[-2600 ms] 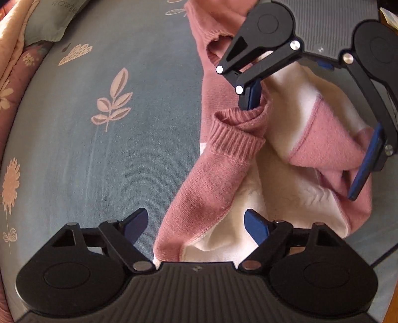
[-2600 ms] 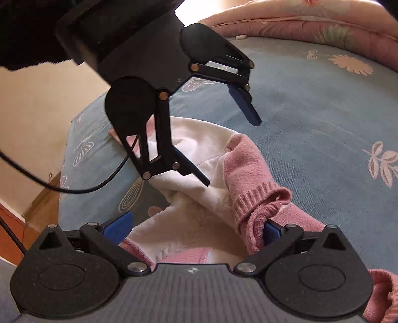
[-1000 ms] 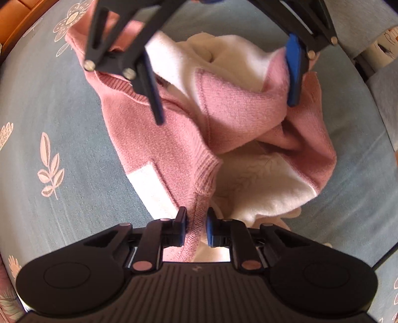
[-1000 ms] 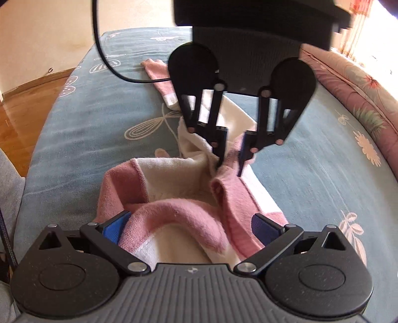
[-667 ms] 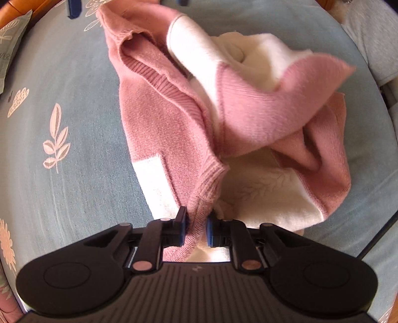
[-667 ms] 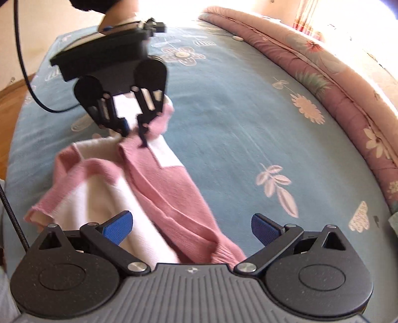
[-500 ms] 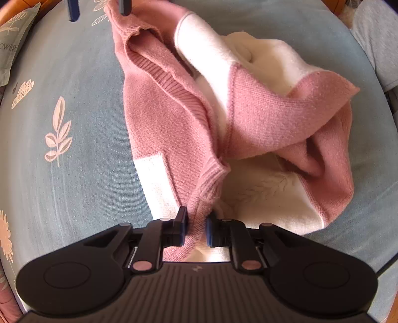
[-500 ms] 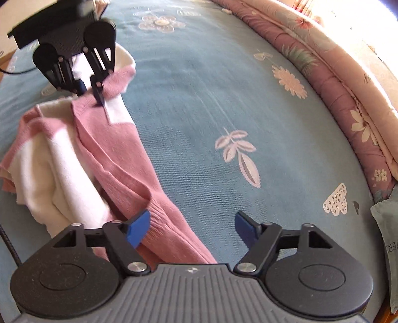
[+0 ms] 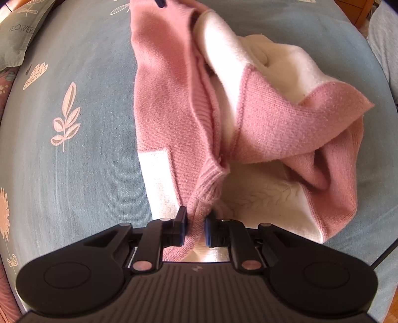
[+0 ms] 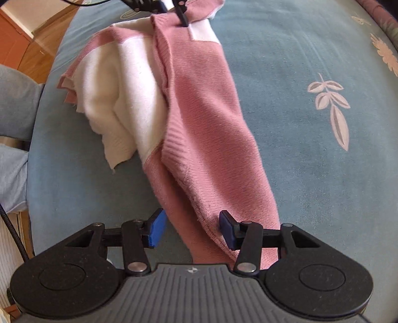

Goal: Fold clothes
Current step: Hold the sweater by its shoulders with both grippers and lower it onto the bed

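Note:
A pink and white knit sweater (image 9: 261, 119) lies bunched on the blue flowered bedsheet (image 9: 74, 174). My left gripper (image 9: 195, 227) is shut on a ribbed pink edge of it. In the right wrist view the sweater (image 10: 204, 111) stretches as a long pink band from the left gripper (image 10: 171, 7) at the top down to my right gripper (image 10: 191, 229). The right gripper's jaws are closing, with the band's pink end between them. One pad touches the fabric and the other stands clear of it. A right fingertip (image 9: 160, 3) shows at the top of the left wrist view.
A grey-green pillow (image 9: 17, 37) lies at the upper left. A person's legs in light blue trousers (image 10: 15, 104) are at the bed's edge, beside a wooden floor (image 10: 37, 37). A pink quilt (image 10: 383, 15) borders the far side. A black cable (image 10: 12, 236) hangs at the left.
The right gripper has left the left gripper's side and travelled along the sweater to its far pink end, its jaws narrowing. The left gripper kept its hold; the pink band lies stretched between them.

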`<move>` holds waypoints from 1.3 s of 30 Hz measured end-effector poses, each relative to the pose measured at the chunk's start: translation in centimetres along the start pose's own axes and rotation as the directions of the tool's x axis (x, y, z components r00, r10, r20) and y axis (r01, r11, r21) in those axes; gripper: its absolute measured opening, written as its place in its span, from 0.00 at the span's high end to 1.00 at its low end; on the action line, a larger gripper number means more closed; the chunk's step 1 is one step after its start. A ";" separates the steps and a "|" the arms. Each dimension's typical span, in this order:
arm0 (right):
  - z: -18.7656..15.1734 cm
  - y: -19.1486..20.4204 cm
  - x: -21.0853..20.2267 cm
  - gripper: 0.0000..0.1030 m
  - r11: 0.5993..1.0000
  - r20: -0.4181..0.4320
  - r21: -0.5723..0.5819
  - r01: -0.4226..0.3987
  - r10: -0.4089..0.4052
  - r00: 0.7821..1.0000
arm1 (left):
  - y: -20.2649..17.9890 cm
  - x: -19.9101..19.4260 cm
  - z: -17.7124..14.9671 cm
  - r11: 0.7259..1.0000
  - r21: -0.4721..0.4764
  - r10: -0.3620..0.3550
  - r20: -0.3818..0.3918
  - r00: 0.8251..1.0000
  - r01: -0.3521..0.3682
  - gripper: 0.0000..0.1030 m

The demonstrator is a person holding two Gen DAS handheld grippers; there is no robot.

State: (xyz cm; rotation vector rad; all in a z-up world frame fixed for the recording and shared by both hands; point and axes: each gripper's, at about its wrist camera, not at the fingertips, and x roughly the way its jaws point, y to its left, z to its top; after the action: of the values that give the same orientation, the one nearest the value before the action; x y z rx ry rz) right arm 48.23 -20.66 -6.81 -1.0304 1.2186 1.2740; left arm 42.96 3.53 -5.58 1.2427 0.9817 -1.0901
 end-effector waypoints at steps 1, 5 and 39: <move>0.0 0.3 0.3 0.48 1.000 -0.004 -0.017 0.023 -0.023 1.000 | 0.2 0.0 -0.1 1.000 -0.003 -0.001 0.000 1.000 0.001 0.89; 1.0 -0.6 0.9 0.49 0.996 0.021 0.004 0.088 -0.089 0.996 | 1.1 -0.4 -0.5 1.000 0.001 0.001 -0.004 1.000 -0.001 0.89; 1.7 -1.3 -1.3 0.88 0.941 0.081 0.032 0.337 -0.339 0.937 | 3.7 -3.4 0.0 0.951 -0.264 0.181 0.057 0.982 -0.160 0.93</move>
State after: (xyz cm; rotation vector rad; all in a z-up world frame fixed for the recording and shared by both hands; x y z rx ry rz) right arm 49.77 -19.22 -5.47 -1.1066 0.9365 1.0251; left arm 45.80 3.80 -1.46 1.0417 0.9054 -0.8414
